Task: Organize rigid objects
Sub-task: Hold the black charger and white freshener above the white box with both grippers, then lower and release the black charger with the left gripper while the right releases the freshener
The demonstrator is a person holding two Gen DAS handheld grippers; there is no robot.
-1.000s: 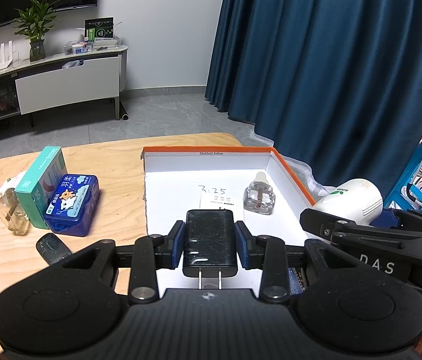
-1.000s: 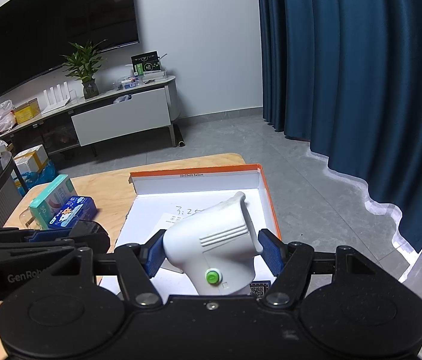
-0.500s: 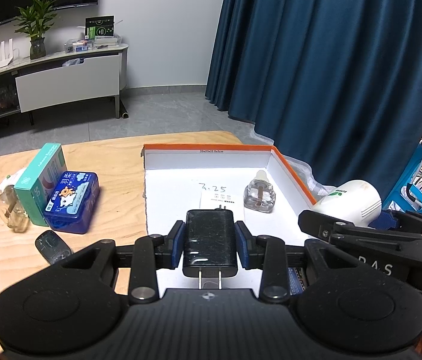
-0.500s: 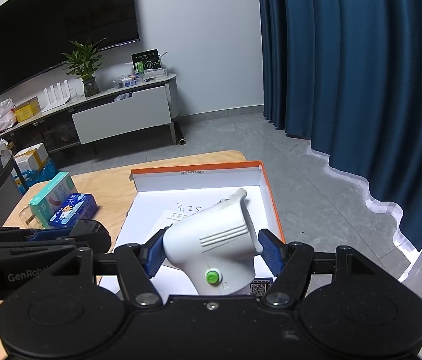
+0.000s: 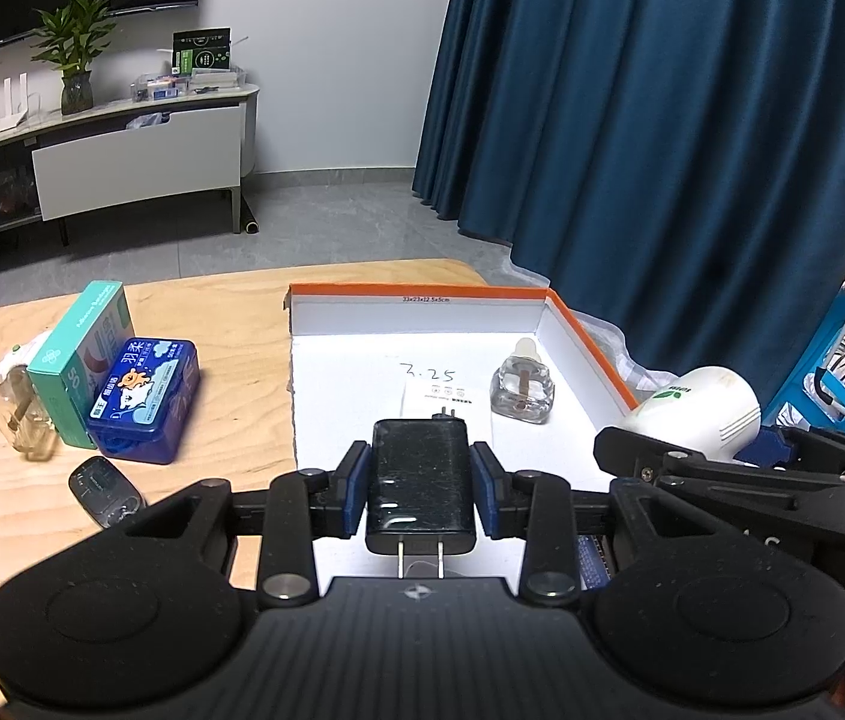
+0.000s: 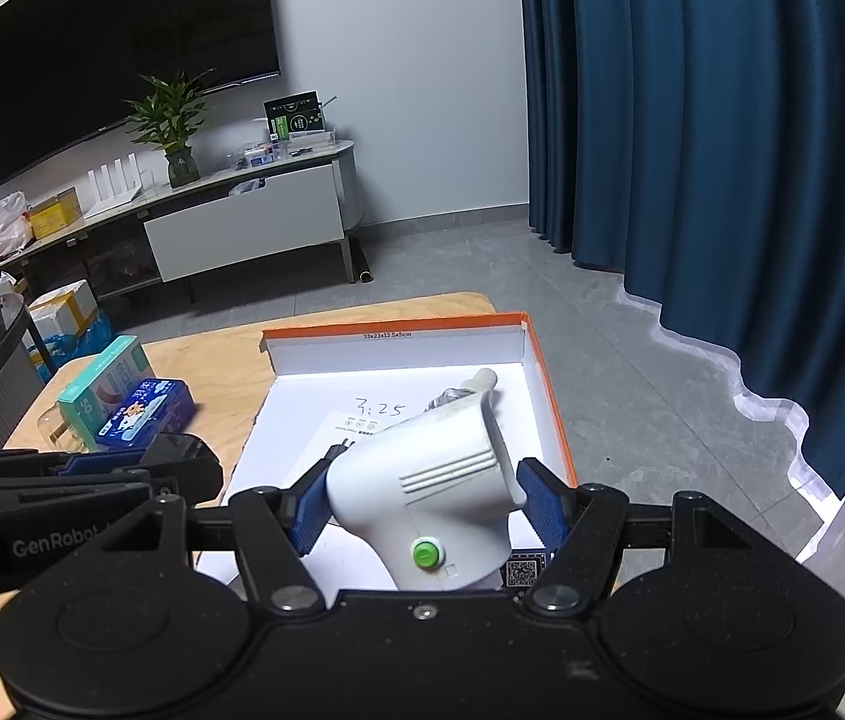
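My left gripper is shut on a black plug-in charger, prongs toward the camera, above the near edge of the white, orange-rimmed box. My right gripper is shut on a white plug-in device with a green button, above the box's near right part. The device also shows in the left wrist view. A clear glass refill bottle stands inside the box near its right wall.
On the wooden table left of the box lie a teal carton, a blue tin, a clear bottle and a small dark remote. A paper sheet lies in the box. Blue curtains hang on the right.
Both grippers, each holding its object, have edged slightly backward and upward from the box. Nothing was taken hold of or let go.
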